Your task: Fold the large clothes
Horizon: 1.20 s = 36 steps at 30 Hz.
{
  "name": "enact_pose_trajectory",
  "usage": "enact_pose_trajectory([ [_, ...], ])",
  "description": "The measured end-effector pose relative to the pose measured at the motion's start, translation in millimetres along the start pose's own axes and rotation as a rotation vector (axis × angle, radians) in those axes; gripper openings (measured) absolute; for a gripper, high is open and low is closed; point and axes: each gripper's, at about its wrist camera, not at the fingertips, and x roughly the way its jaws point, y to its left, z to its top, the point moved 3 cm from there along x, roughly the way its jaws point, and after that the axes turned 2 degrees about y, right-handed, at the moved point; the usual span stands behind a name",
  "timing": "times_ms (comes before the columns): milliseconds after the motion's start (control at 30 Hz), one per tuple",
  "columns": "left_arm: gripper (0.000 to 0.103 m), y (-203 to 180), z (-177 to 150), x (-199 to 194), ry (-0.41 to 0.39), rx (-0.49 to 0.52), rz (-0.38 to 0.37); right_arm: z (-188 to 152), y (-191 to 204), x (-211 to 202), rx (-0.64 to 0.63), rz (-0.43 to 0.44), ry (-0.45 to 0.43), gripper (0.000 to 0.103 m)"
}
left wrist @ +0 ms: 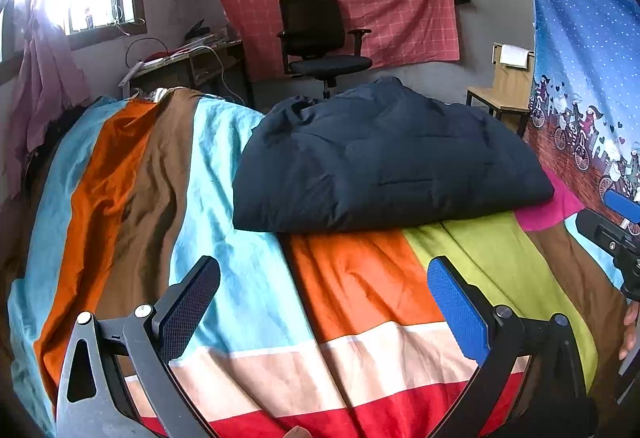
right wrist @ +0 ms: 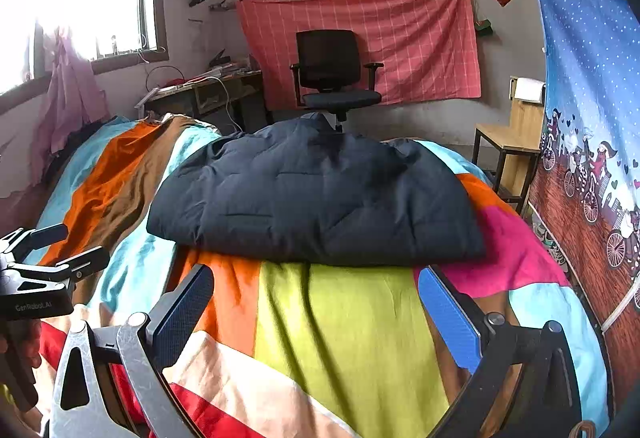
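Left gripper (left wrist: 324,308) hangs released over the striped bedspread (left wrist: 248,278), short of the folded navy quilted jacket (left wrist: 384,165) ahead and slightly to its right. Right gripper (right wrist: 316,312) is likewise spread, empty, facing the jacket's near edge. The fold looks nearly finished; any next move would likely be reaching forward to tidy or fold it again.
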Motion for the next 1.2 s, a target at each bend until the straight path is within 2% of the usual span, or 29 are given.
enact_pose_trajectory([
  [1200, 0.102, -2.4, 1.2, -2.7, -0.006, -0.008, -0.004, 2.6, -1.4, -5.2, 0.005, -0.003, -0.008, 0.103],
])
